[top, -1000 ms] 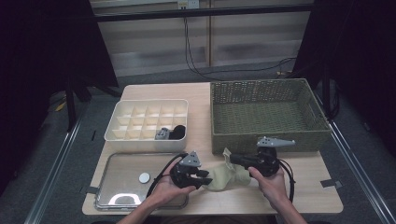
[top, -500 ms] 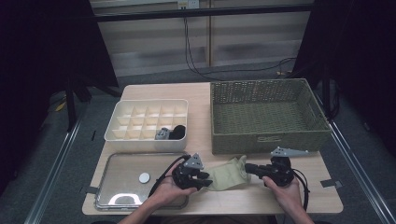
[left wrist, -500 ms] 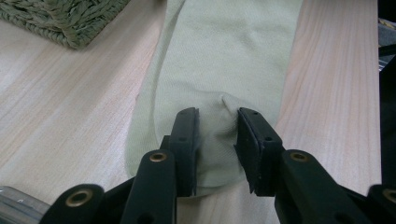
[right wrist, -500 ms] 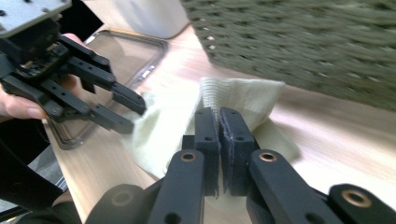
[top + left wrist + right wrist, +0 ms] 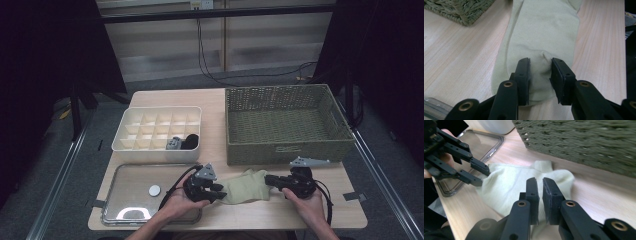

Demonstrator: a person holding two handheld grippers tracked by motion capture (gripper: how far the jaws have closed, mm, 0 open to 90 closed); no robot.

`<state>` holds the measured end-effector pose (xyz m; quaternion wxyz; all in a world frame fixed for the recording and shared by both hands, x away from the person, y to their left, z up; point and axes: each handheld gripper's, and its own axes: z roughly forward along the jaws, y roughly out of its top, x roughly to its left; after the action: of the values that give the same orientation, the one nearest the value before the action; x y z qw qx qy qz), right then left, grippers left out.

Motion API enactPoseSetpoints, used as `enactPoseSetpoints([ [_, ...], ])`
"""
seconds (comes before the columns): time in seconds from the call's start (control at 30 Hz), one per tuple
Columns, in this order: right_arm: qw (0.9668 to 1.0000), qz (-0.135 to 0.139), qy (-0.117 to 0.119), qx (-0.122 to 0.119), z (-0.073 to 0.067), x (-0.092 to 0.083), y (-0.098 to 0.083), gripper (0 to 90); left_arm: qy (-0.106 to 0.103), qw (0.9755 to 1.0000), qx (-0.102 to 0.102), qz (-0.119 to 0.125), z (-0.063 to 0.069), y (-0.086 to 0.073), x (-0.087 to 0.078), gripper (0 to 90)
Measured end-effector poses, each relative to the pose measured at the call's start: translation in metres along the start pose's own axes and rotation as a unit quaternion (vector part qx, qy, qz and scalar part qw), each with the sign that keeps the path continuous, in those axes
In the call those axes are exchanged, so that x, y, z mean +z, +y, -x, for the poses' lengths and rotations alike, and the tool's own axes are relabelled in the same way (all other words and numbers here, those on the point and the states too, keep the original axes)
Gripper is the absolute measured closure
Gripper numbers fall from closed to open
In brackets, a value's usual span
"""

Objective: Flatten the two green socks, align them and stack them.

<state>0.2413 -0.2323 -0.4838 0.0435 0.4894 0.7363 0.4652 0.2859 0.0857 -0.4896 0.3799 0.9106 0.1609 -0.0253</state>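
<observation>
A pale green sock (image 5: 245,186) lies stretched on the wooden table between my two grippers. My left gripper (image 5: 219,192) is shut on its left end, and in the left gripper view a pinch of the sock (image 5: 541,30) bunches up between the left gripper's (image 5: 540,61) pads. My right gripper (image 5: 267,180) is at the sock's right end. In the right gripper view the jaws of my right gripper (image 5: 540,180) have just been opening a little; a slim gap shows, with the sock (image 5: 509,185) fabric still in it. The left gripper (image 5: 485,177) shows there on the far end.
A green wicker basket (image 5: 290,147) stands just behind the sock. At the left a white divided box (image 5: 157,110) holds small dark items (image 5: 182,143). A metal tray (image 5: 130,172) with a white disc (image 5: 154,190) lies beside my left hand. The table's front edge is close.
My right gripper has moved to the right and down, drawing the bunched, raised sock out flat on the table. The left gripper has stayed in place.
</observation>
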Motion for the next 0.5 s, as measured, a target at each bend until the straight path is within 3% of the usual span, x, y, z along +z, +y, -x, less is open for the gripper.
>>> enactPoseSetpoints([
  [0.1,0.9999,-0.012,0.002,-0.006,-0.002,0.009,0.003,83.6,0.002,0.9999,-0.008,0.012,0.000,0.002,-0.002,68.8],
  [0.17,0.9992,-0.034,0.001,-0.019,-0.006,0.022,0.005,84.6,0.002,0.9998,-0.008,0.017,0.001,0.005,-0.004,68.6],
  [0.23,0.9988,-0.042,0.000,-0.024,-0.006,0.025,0.005,84.8,0.001,0.9999,0.000,0.011,0.002,0.009,-0.006,68.4],
  [0.27,0.9982,-0.053,-0.004,-0.026,-0.005,0.029,0.003,85.8,-0.005,0.9997,-0.005,0.024,0.003,0.012,-0.005,68.3],
  [0.4,0.9969,-0.074,-0.014,-0.024,-0.005,0.031,-0.004,86.9,-0.011,0.9999,0.005,0.009,0.006,0.013,0.004,68.2],
  [0.47,0.9968,-0.075,-0.015,-0.025,-0.006,0.030,-0.005,86.9,-0.005,0.9999,-0.003,0.010,0.006,0.011,0.006,69.4],
  [0.5,0.9966,-0.077,-0.017,-0.026,-0.007,0.029,-0.006,87.0,-0.011,0.9996,-0.019,0.015,0.005,0.008,0.009,69.4],
])
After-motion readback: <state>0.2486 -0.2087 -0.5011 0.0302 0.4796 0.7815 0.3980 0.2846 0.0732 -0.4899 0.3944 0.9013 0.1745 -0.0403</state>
